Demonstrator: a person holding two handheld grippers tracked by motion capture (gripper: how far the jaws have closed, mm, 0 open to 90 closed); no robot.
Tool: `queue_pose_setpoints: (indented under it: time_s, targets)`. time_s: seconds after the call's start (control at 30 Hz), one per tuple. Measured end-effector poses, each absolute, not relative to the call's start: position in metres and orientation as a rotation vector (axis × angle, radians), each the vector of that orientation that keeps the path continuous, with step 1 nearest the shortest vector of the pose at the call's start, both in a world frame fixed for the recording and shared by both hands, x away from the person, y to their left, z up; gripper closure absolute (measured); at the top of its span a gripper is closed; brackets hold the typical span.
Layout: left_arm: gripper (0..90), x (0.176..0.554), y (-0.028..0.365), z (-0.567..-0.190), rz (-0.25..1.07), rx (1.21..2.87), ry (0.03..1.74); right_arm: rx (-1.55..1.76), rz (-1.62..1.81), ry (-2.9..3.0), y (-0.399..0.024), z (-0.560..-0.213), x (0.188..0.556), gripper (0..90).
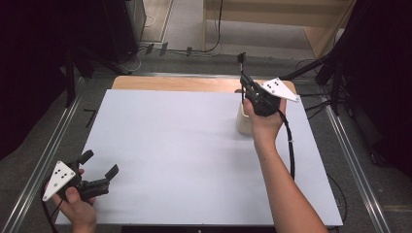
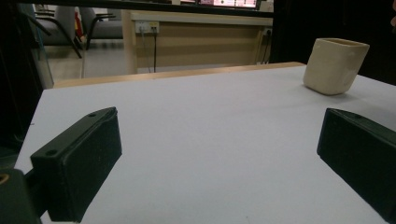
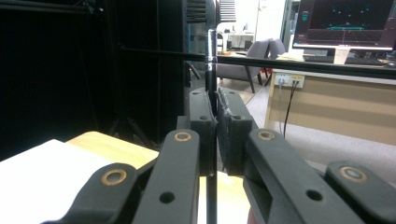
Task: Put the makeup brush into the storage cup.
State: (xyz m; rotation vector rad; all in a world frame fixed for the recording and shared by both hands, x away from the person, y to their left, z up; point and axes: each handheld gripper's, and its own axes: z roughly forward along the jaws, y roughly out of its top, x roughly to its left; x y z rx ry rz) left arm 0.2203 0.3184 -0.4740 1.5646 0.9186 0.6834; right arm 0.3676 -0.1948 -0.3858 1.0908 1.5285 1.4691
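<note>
A cream square cup (image 1: 242,124) (image 2: 335,65) stands on the white table top (image 1: 170,145) at the back right. Just above and behind it, my right gripper (image 1: 246,83) (image 3: 216,122) is shut on a thin black utensil (image 1: 241,59) (image 3: 211,51), which it holds upright. The utensil has a metal collar and a slotted head at the top; its lower end is hidden behind the hand. My left gripper (image 1: 100,163) (image 2: 219,149) rests low over the table's front left corner, jaws wide open with nothing between them, facing the cup.
A strip of bare wood (image 1: 184,83) runs along the table's back edge. Dark stands and cables (image 1: 335,82) sit on the floor around the table. A desk with a monitor (image 3: 348,23) and chairs lies beyond.
</note>
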Motion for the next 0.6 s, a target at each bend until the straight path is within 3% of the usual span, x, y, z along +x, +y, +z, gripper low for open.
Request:
queue_pose_setpoints:
  time_s: [0.6]
  targets:
    - [0.4, 0.22, 0.319, -0.474, 0.683, 1.567, 0.92, 1.127, 1.439, 1.519, -0.21, -0.396, 0.367, 87.1]
